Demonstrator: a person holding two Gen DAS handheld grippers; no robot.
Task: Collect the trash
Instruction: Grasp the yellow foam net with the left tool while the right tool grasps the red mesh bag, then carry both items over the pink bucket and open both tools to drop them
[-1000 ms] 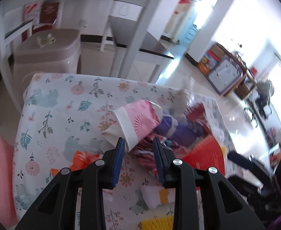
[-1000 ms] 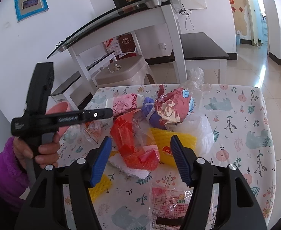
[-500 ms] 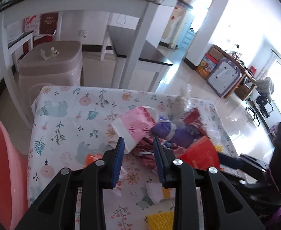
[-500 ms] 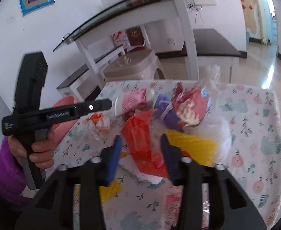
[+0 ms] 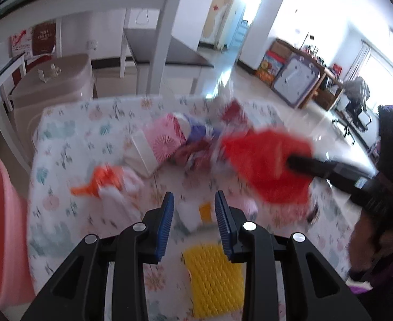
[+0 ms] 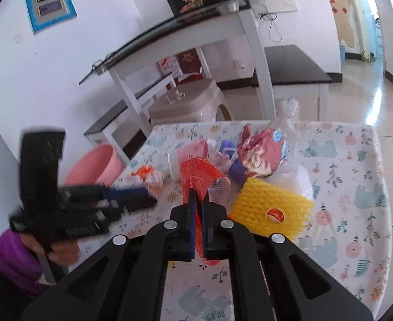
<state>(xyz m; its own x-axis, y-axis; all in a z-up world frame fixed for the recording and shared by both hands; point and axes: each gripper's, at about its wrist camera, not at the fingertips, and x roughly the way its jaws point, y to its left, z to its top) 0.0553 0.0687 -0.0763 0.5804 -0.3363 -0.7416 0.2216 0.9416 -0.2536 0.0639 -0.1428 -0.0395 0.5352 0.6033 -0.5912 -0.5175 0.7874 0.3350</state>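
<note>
A low table (image 6: 357,160) covered by a white cloth printed with flowers, leaves and pale blue bears fills the middle of both views. A pink plastic basin (image 6: 94,165) stands on the floor beside the table's left edge. Behind the table a beige plastic stool (image 6: 185,104) sits under a white glass-topped desk (image 6: 196,34). Red and white cartons under that desk, and a blue-framed panel on the wall, carry writing too small to read.

A heap of trash lies on the cloth. A yellow foam net (image 6: 271,206) with a round red sticker, its mark unreadable, lies just right of the right gripper (image 6: 198,203). Above it sit a crumpled red and blue foil bag (image 6: 263,149), a purple wrapper (image 6: 228,147) and a pink box (image 5: 164,139). An orange and white scrap (image 6: 148,176) lies near the basin side. A second yellow foam net (image 5: 212,278) lies under the left gripper (image 5: 193,214).

The right gripper is clamped on a red plastic bag (image 6: 196,171), which rises from between its blue pads and hangs raised over the heap. The left gripper's jaws stand apart, holding nothing, above the near part of the cloth, left of the red bag.
</note>
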